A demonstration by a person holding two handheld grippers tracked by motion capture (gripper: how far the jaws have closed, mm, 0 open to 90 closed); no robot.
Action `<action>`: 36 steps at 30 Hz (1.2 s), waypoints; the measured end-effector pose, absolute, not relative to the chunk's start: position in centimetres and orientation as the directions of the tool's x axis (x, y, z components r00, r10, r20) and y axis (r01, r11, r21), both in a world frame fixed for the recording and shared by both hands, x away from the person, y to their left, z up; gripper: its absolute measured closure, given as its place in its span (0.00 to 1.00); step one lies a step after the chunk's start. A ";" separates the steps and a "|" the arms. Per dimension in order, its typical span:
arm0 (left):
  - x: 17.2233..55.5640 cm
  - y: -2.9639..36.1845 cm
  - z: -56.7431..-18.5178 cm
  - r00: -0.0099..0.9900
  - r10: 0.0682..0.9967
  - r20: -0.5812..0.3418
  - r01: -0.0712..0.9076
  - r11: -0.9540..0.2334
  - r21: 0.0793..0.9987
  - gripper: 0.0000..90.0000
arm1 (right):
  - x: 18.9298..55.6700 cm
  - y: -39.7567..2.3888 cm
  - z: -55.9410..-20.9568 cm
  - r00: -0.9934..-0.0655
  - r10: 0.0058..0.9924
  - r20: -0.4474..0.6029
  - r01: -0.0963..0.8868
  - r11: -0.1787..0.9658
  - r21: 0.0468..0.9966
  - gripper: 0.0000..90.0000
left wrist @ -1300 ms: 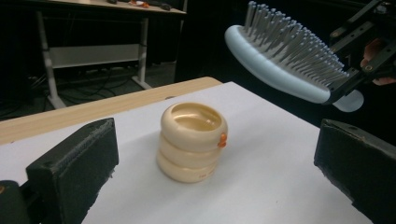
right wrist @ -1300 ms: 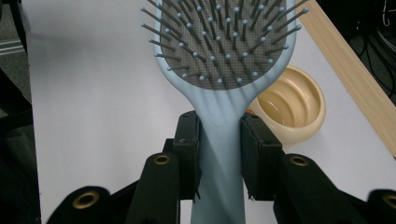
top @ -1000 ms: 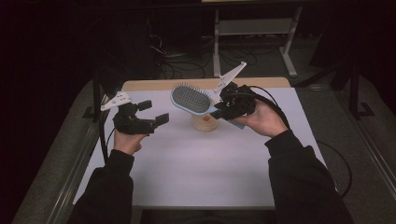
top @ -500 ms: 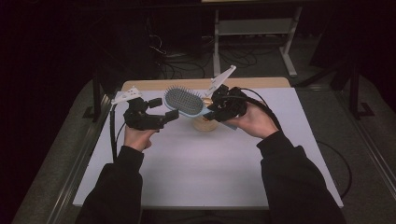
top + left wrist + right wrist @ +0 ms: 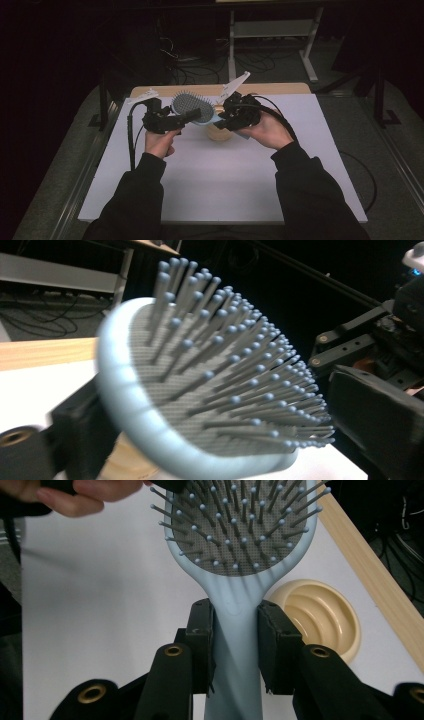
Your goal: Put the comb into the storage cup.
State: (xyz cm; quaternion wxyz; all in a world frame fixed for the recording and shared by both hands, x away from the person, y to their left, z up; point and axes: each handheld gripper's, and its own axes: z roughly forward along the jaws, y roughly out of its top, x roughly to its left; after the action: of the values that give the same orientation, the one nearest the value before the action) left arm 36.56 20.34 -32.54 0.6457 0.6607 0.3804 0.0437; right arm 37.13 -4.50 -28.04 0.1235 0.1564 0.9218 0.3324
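A light blue hairbrush (image 5: 192, 106) with grey bristles is held level above the table. My right gripper (image 5: 227, 117) is shut on its handle (image 5: 235, 630), pads pressing both sides. My left gripper (image 5: 186, 118) has come in from the left, and its jaws have just been closing. The brush head (image 5: 210, 390) sits between them. One black finger (image 5: 75, 430) lies behind the head's rim and the other (image 5: 370, 425) stands apart on the bristle side. In the right gripper view the person's fingers (image 5: 95, 492) show beside the head's far end.
A beige ribbed bowl (image 5: 220, 132) stands on the white table (image 5: 225, 185) under the brush handle, and appears again in the right gripper view (image 5: 320, 615). A wooden strip (image 5: 280, 89) runs along the table's far edge. Dark floor and cables lie beyond.
My left gripper has moved right, up to the brush head, which now lies between its jaws. The right gripper still holds the handle and has drifted slightly left.
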 end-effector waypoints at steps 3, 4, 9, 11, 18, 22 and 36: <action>36.7 20.2 -32.5 0.693 0.540 -0.478 0.469 0.166 0.868 0.20 | 37.2 -4.6 -28.1 -0.924 0.367 -0.106 0.209 0.718 0.663 0.76; 36.7 20.2 -32.5 0.691 0.527 -0.494 0.478 0.178 0.860 0.24 | 37.2 -4.7 -28.1 -0.925 0.368 -0.098 0.212 0.712 0.669 0.76; 37.0 20.6 -32.3 0.669 0.458 -0.586 0.521 0.273 0.809 0.39 | 37.3 -4.8 -28.0 -0.925 0.371 -0.080 0.217 0.690 0.691 0.76; 37.1 20.7 -32.3 0.661 0.429 -0.616 0.533 0.310 0.787 0.46 | 37.2 -4.6 -28.1 -0.923 0.374 -0.093 0.212 0.693 0.690 0.76; 37.2 20.7 -31.5 0.661 0.403 -0.633 0.537 0.336 0.774 0.55 | 37.3 -4.3 -28.3 -0.918 0.384 -0.097 0.213 0.686 0.696 0.76; 37.3 20.4 -30.9 0.672 0.397 -0.626 0.529 0.334 0.780 0.57 | 37.4 -4.5 -28.1 -0.917 0.389 -0.084 0.218 0.667 0.713 0.77; 37.4 19.1 -29.0 0.721 0.458 -0.520 0.462 0.241 0.853 0.59 | 38.0 -5.3 -28.4 -0.910 0.413 -0.034 0.271 0.654 0.706 0.69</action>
State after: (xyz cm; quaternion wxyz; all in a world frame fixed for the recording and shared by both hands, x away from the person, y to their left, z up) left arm 37.39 19.14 -28.99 0.6938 0.6159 0.3732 -0.0016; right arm 37.99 -5.28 -28.43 0.0959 0.1890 0.9044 0.3703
